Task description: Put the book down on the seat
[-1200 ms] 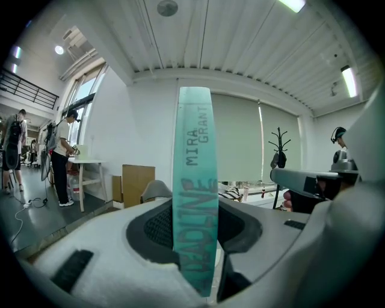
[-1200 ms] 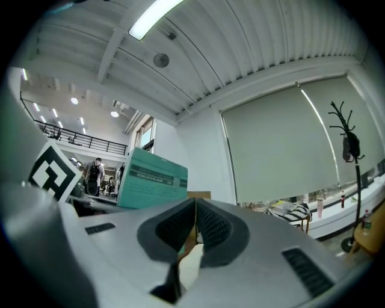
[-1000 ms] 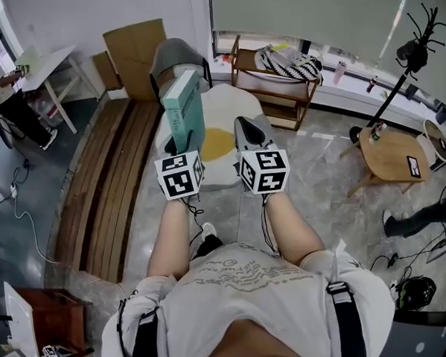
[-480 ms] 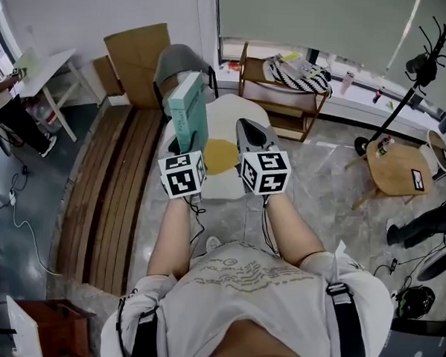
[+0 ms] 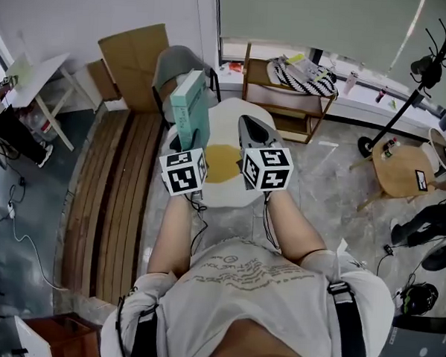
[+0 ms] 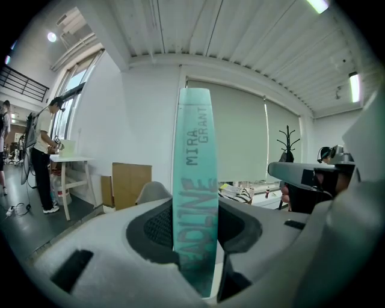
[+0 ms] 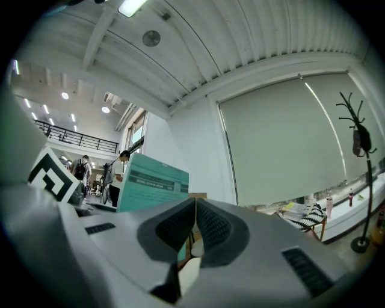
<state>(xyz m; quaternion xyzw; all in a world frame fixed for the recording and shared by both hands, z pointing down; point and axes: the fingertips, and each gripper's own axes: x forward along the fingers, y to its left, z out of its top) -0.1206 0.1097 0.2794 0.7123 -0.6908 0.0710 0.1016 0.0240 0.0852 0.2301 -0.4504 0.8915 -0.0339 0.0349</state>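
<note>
head view: teal book (image 5: 189,105) upright in left gripper (image 5: 182,143)

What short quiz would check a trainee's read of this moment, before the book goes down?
1. True or false: the left tongs grip the teal book upright.
2. The right tongs are: A) open, B) shut and empty, C) shut on the book.
3. Does the book rest on the white seat yet?
Key: 1 true; 2 B; 3 no.
</note>
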